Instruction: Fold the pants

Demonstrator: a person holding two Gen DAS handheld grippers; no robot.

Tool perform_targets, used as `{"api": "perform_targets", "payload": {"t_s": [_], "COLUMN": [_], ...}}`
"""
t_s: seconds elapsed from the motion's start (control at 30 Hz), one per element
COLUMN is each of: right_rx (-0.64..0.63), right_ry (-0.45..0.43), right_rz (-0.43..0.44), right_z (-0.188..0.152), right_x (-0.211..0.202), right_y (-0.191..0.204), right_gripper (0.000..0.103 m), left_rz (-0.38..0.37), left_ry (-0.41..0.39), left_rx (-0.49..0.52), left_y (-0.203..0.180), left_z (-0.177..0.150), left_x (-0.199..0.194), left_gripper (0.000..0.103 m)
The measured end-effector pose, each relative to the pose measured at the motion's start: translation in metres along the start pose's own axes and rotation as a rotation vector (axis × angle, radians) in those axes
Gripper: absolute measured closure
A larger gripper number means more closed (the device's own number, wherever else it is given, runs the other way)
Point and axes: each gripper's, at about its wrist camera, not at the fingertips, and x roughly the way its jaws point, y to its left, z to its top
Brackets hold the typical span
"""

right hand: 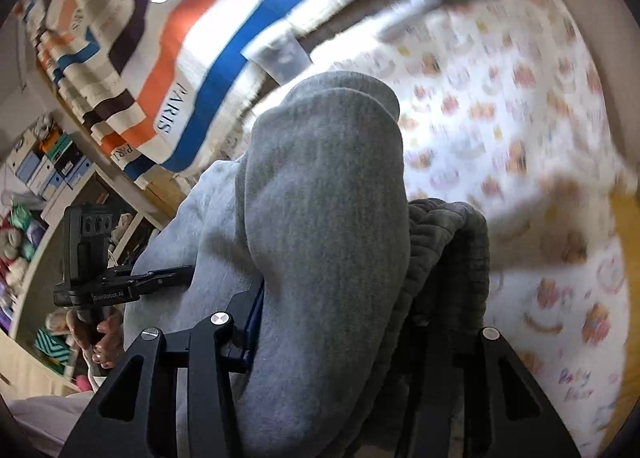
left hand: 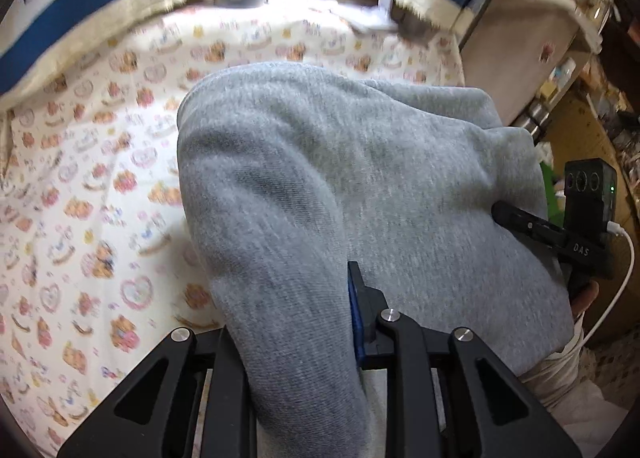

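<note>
Grey sweat pants hang in a thick fold over a bear-print sheet. My left gripper is shut on the fold; its blue-padded right finger presses the cloth, and the other finger is hidden under it. In the right wrist view the pants fill my right gripper, which is shut on them, with its blue left pad against the fabric. Dark grey quilted fabric covers its right finger. Each view shows the other gripper, right and left, at the pants' side edge.
A striped blanket with blue and orange bands lies along the far edge of the sheet. Shelves with boxes and jars stand beside the bed. A person's hand holds the left gripper's handle.
</note>
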Motion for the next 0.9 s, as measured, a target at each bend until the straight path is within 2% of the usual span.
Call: {"api": "perform_targets", "payload": {"t_s": [0.23,0.4,0.57,0.67,0.9], "right_rx": [-0.093,-0.127,-0.152,-0.147,-0.106], "right_ry": [-0.030,-0.029,-0.005,0.029,0.116], "right_rz": [-0.015,-0.011,0.001,0.010,0.015], "right_z": [0.047,0.078,0.101,0.108,0.105], "right_x": [-0.002,0.023,0.076,0.118,0.228], "right_y": [0.053,0.091,0.132,0.152,0.173], "right_gripper": [0.055,0.055,0.055,0.055,0.055], "left_rz": [0.037,0.055,0.097,0.159,0.292], "left_ry": [-0.101,-0.140,-0.145,-0.128,-0.069], "left_rx": [0.014,-0.028,-0.073,-0.097,-0.181], "left_y": [0.016,0.060,0.120,0.157,0.242], "left_z": [0.024,0.044,0.058,0.061,0.065], "left_x": [-0.048,-0.074,-0.090,-0.091,-0.062], "left_gripper": [0.082,0.083,0.083,0.083,0.082]}}
